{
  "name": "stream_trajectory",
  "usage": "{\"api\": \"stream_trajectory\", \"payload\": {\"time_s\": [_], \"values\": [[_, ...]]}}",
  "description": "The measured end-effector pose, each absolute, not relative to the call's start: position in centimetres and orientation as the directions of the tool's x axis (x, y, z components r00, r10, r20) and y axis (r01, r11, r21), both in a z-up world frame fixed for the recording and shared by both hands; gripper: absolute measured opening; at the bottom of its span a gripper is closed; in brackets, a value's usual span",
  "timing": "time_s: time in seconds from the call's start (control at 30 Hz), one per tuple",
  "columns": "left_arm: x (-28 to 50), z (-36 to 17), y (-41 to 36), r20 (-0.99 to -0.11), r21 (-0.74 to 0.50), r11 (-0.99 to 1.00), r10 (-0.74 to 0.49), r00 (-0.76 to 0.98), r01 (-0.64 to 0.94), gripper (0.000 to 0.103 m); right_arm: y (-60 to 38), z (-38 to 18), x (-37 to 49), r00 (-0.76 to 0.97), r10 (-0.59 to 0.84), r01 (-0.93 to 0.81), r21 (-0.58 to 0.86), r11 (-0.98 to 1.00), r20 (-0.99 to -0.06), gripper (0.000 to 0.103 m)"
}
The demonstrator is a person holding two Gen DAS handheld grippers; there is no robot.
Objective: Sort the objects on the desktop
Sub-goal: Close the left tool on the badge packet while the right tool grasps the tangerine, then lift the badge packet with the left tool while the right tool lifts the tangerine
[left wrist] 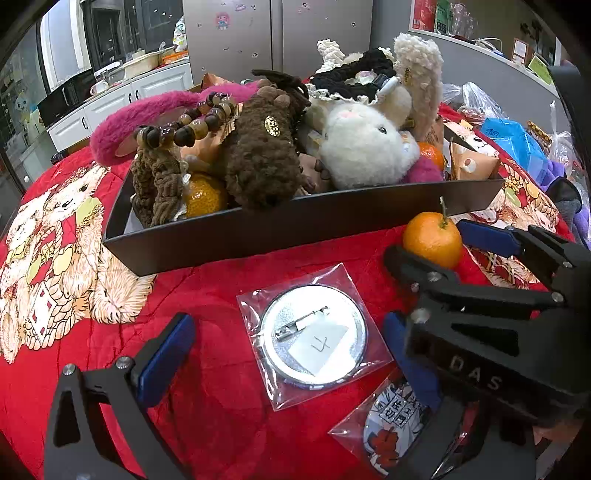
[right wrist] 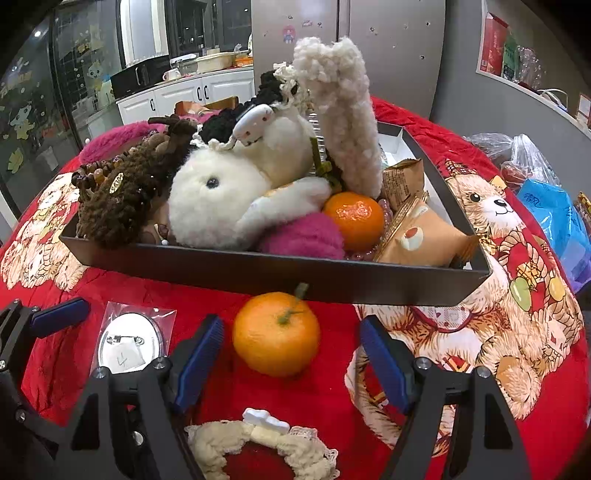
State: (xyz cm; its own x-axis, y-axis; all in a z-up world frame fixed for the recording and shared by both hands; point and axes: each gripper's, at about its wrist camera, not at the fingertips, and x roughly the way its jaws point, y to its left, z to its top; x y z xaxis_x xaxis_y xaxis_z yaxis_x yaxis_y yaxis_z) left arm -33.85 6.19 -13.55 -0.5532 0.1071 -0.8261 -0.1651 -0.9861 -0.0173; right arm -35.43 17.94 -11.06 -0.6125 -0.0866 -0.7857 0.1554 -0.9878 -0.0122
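Note:
A loose orange [right wrist: 276,333] [left wrist: 432,238] lies on the red cloth in front of the black tray [right wrist: 280,276] [left wrist: 258,229]. My right gripper [right wrist: 291,362] [left wrist: 424,243] is open, its blue pads on either side of the orange, not touching. My left gripper [left wrist: 284,354] is open and empty around a bagged round pin badge [left wrist: 314,334] [right wrist: 127,345]. A second bagged badge [left wrist: 391,421] lies below it. A cream lace scrunchie [right wrist: 258,446] lies under my right gripper. The tray holds plush toys, a bead bracelet [left wrist: 188,127], oranges and snack packets.
The red cloth with bear prints [right wrist: 517,280] covers the round table. Plastic bags and a blue pack [right wrist: 561,221] [left wrist: 517,144] sit at the right edge. White cabinets [left wrist: 110,103] and a grey fridge [left wrist: 277,33] stand behind.

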Motion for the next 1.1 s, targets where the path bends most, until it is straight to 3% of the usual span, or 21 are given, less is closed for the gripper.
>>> {"api": "stream_trajectory", "payload": {"time_s": [0.07,0.13,0.23,0.3,0.37,1.1], "values": [[-33.8,-13.5,6.2,-0.824,-0.017,-0.987,0.105,-0.556,-0.162,0.099,18.0,-11.0,-35.3,-0.617,-0.077,0.143,-0.015,-0.99,-0.783,0.068],[-33.6,-13.4,5.9,-0.82,-0.015,-0.988,0.1,-0.564,-0.153,0.095,18.3,-10.9,-35.2,-0.619,-0.086,0.142,-0.004,-0.99,-0.78,0.053],[-33.3,-13.2,5.9,-0.812,-0.013,-0.988,0.1,-0.575,-0.155,0.084,18.4,-10.8,-34.7,-0.622,-0.084,0.138,-0.004,-0.99,-0.778,0.042],[-33.0,-12.9,6.1,-0.804,-0.004,-0.987,0.1,-0.587,-0.163,0.071,18.4,-10.8,-34.6,-0.623,-0.085,0.136,-0.001,-0.991,-0.778,0.041],[-32.8,-12.8,6.3,-0.8,0.001,-0.985,0.102,-0.591,-0.171,0.067,18.4,-10.8,-34.6,-0.623,-0.084,0.136,-0.002,-0.991,-0.778,0.041],[-32.2,-11.6,5.8,-0.786,-0.017,-0.987,0.11,-0.609,-0.157,0.064,18.6,-9.2,-33.2,-0.635,-0.088,0.133,0.004,-0.991,-0.767,0.04]]}}
